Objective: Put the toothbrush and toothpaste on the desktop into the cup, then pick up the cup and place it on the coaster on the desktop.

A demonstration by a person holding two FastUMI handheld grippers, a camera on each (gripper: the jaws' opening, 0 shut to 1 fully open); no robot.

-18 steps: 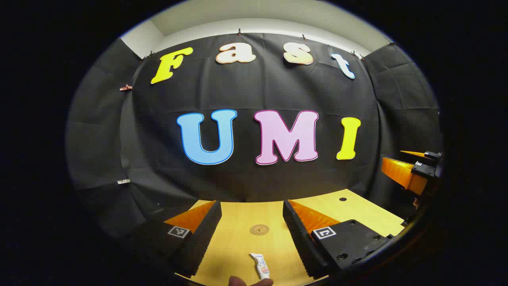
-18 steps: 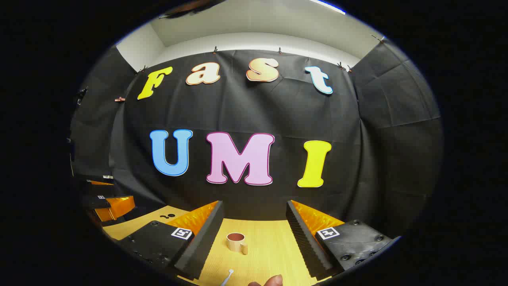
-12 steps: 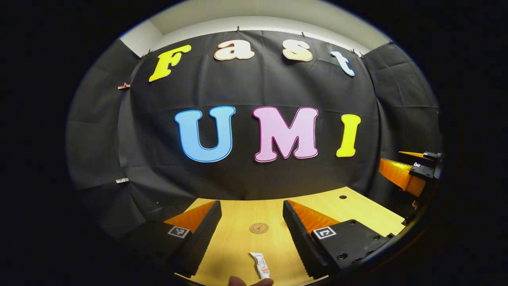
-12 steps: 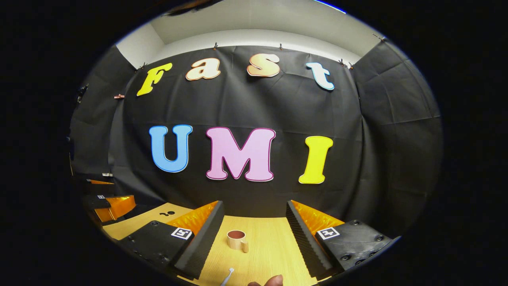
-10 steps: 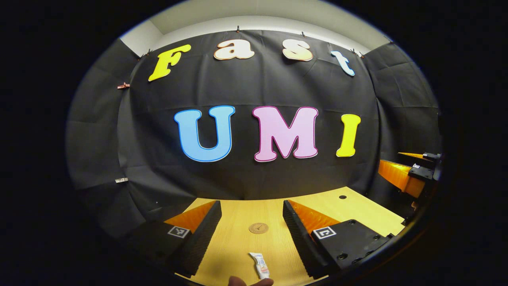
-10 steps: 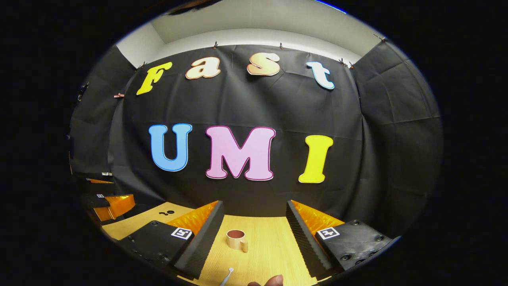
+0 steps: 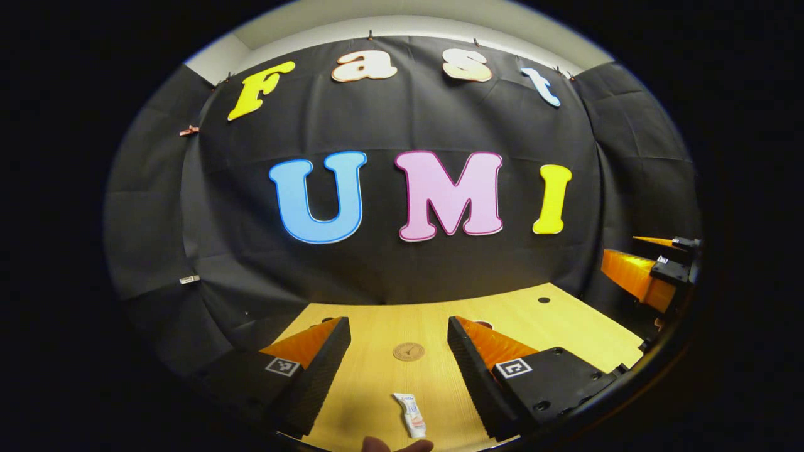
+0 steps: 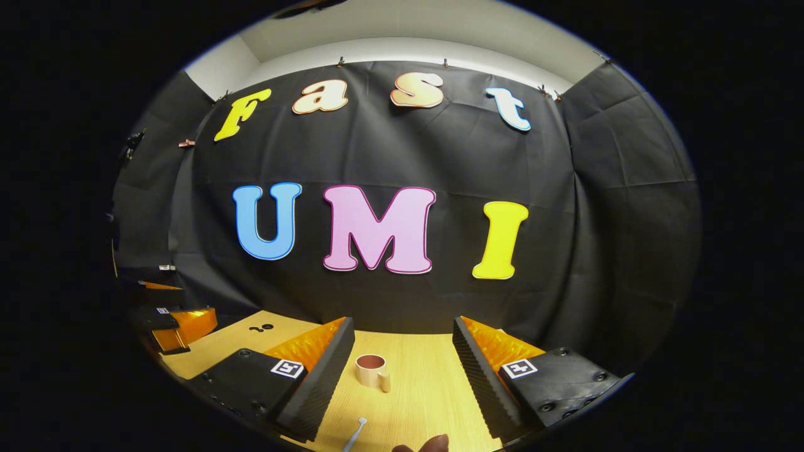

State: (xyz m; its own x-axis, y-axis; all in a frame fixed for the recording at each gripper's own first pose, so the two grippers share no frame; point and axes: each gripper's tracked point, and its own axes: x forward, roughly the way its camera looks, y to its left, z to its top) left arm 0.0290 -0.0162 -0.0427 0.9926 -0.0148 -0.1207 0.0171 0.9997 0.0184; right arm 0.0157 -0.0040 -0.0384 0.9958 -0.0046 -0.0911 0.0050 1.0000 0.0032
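Left gripper point(image 7: 397, 351): ribbed fingers point(image 7: 466, 351); black screwed mounts; square markers.

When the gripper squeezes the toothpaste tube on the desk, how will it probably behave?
The toothpaste tube looks small and flattened, so it is probably light and may dent under the fingers. Lying flat on the desk, it seems unlikely to roll, though it might slide when nudged.

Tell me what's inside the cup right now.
The cup stands upright on the desktop; its reddish inner wall shows nothing sticking out. Its bottom is hidden by the rim. The toothbrush lies outside.
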